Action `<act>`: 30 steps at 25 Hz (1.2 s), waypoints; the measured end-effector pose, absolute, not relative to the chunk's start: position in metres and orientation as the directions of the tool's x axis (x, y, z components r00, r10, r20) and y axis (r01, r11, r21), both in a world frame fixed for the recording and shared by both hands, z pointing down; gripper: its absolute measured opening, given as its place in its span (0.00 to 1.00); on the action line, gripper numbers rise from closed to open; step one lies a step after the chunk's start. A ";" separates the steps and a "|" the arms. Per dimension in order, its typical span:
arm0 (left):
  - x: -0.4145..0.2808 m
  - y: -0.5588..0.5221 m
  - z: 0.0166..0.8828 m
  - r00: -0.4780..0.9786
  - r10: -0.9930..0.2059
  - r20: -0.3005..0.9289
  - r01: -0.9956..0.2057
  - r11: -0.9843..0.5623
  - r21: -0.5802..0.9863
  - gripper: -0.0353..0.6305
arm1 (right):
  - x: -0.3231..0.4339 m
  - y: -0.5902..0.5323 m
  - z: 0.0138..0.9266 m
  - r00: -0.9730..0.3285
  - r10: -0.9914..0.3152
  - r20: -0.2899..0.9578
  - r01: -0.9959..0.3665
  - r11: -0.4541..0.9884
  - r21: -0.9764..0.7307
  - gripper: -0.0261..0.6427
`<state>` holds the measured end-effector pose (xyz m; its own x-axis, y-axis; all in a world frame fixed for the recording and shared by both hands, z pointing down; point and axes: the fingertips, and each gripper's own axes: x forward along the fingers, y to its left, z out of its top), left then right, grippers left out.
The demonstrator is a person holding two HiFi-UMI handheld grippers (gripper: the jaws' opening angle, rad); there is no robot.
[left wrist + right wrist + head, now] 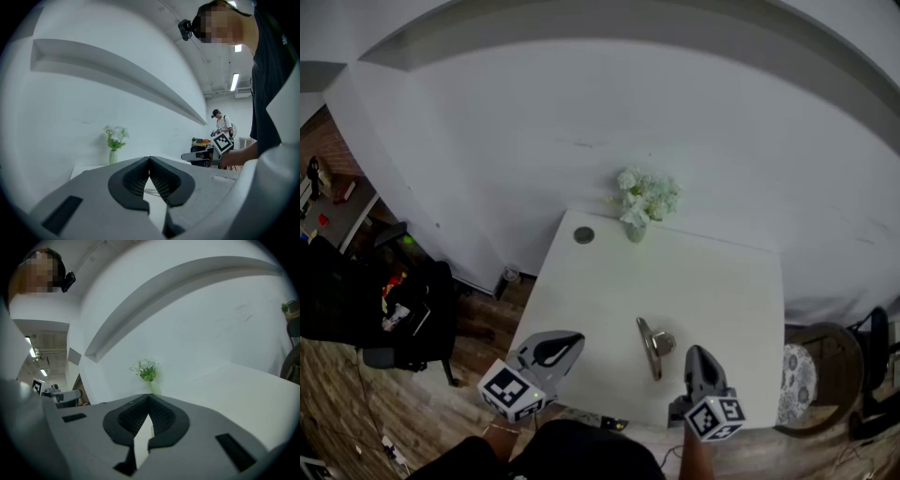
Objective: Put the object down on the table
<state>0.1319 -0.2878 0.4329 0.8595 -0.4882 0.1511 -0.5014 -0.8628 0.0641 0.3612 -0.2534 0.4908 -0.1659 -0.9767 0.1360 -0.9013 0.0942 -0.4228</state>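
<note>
On the near middle of the white table [712, 281], a metal object [654, 345], long handle and rounded head, lying flat on the top and touched by nothing; judged from that, already put down, with the task's one step seemingly done. Just left of it, over the table's near left corner, the left gripper [572, 341], jaws pressed together with nothing between them, as seen plainly in the left gripper view, pointing roughly level toward the far wall. Just right of the object, over the near right part of the top, the right gripper [697, 352], likewise closed tip to tip on nothing, aimed toward the far edge. Both empty and clear of the object, one on each side: reads as a hands-off pose, kept apart so as not to knock the piece. Placed near the front, probably for easy reach, and well apart from the vase of white flowers [643, 199] at the far edge and the small round grey disc [584, 235] at the far left corner, so no risk of tipping either. Exact kind of object hard to tell from above; shiny, perhaps a clip or a scoop. Off to the right of the table, a round-backed chair [811, 373], no part in the task. Little left to do beyond keeping the closed jaws away from the handle, a light piece likely to slide on the smooth top under any nudge
</note>
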 end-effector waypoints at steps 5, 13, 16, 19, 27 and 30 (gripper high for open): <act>0.135 -0.275 0.430 0.863 -0.488 0.132 -0.500 -0.863 0.071 0.05 | 0.354 -0.238 0.472 -0.184 -0.978 0.101 -0.906 0.129 -0.404 0.03; 0.137 -0.267 0.429 0.872 -0.474 0.123 -0.483 -0.874 0.058 0.05 | 0.345 -0.227 0.465 -0.211 -0.971 0.114 -0.907 0.151 -0.394 0.03; 0.137 -0.264 0.428 0.873 -0.470 0.130 -0.481 -0.874 0.070 0.05 | 0.344 -0.224 0.463 -0.207 -0.973 0.106 -0.904 0.148 -0.402 0.03; 0.137 -0.262 0.428 0.874 -0.466 0.139 -0.479 -0.875 0.078 0.05 | 0.343 -0.221 0.460 -0.212 -0.972 0.101 -0.901 0.155 -0.404 0.03; 0.136 -0.260 0.432 0.881 -0.452 0.137 -0.463 -0.884 0.060 0.05 | 0.345 -0.216 0.462 -0.191 -0.976 0.102 -0.894 0.130 -0.429 0.03; 0.136 -0.259 0.431 0.884 -0.449 0.131 -0.459 -0.886 0.061 0.05 | 0.344 -0.213 0.463 -0.187 -0.977 0.105 -0.896 0.126 -0.425 0.03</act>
